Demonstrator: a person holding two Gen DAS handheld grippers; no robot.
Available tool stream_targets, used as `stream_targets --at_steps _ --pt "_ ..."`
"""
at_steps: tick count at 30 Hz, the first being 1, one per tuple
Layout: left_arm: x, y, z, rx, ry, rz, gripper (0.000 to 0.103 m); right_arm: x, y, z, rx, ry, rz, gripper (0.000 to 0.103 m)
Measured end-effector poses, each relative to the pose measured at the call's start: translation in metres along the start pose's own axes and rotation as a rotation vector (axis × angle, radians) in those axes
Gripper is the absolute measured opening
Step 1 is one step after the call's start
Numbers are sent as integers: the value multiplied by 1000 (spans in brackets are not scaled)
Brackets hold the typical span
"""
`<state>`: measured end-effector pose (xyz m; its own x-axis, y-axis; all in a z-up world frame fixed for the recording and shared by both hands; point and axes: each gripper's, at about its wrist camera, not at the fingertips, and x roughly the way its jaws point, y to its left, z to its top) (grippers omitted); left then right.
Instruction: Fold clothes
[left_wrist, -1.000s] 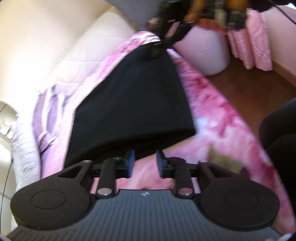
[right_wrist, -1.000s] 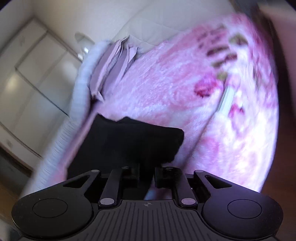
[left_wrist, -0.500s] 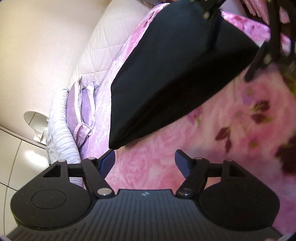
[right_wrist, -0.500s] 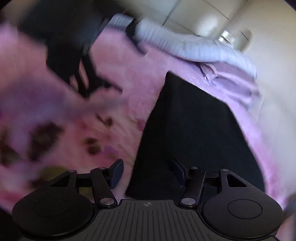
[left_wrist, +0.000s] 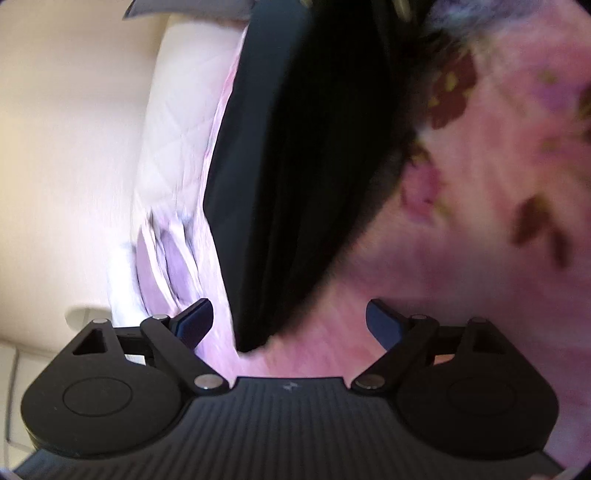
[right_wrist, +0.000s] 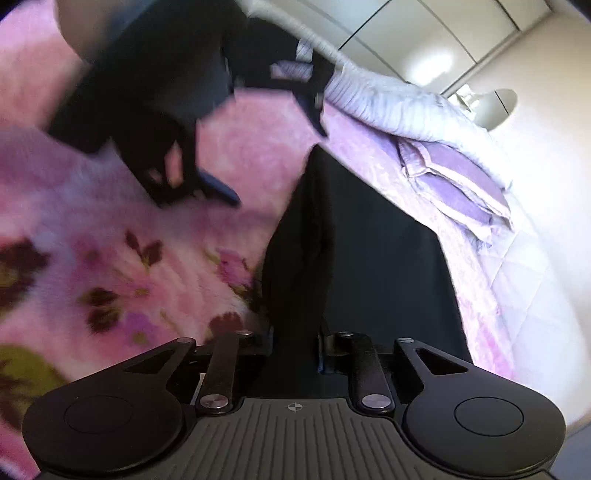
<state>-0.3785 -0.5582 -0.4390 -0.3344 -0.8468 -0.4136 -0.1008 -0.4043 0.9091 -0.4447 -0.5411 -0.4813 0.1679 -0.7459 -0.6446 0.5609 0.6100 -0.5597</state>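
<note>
Biggest risk: the right gripper (right_wrist: 293, 354) is closing on the near edge of the black garment (right_wrist: 369, 258), and dark fabric sits right between its jaws, but if the pinch only catches the top layer the folded stack could peel apart when lifted. The left gripper (left_wrist: 290, 321) has its jaws spread wide and opening, nothing clamped; the pointed corner of the garment (left_wrist: 295, 166) reaches down between the blue pads (left_wrist: 195, 323) without clearly touching either, so closing from here could miss the corner or scoop up the fuzzy blanket (left_wrist: 480, 184) along with it. Both views are smeared with motion blur, so exact contact is hard to judge. In the right wrist view the left gripper (right_wrist: 273, 162) hangs over the blanket (right_wrist: 110, 258) near the garment's far corner, so the two tools could bump if they converge. The garment lies on the bed on top of the pink blanket, a long, flat, tapered slab of smooth matte knit, apparently already folded at least once, limp and likely to slide or sag. The blanket is plush, pink with dark floral blotches, soft enough to bunch under a pad. Beyond it are a quilted cream bedspread (right_wrist: 535, 295) with diamond stitching, a lilac pillow (right_wrist: 461, 184) with flat flanged edges, and a ribbed pale striped cover (right_wrist: 388, 99).
</note>
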Motion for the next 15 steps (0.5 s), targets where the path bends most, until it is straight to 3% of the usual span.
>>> stream_targets --at_steps 4,6,8,10,15 --pt "14 0 14 108 -35 -9 86 -37 -23 -19 52 -42 57 18" --pt "14 -1 20 135 -36 -26 75 -54 -30 -30 62 -49 77 18" --pt "11 -2 27 129 -27 -58 32 -70 -35 -38 76 -49 89 18" --pt "5 -6 33 120 -11 -61 20 -80 -27 -48 53 -40 85 18" --pt "-18 13 29 41 45 -36 17 -81 -5 -57 -107 -44 56 17"
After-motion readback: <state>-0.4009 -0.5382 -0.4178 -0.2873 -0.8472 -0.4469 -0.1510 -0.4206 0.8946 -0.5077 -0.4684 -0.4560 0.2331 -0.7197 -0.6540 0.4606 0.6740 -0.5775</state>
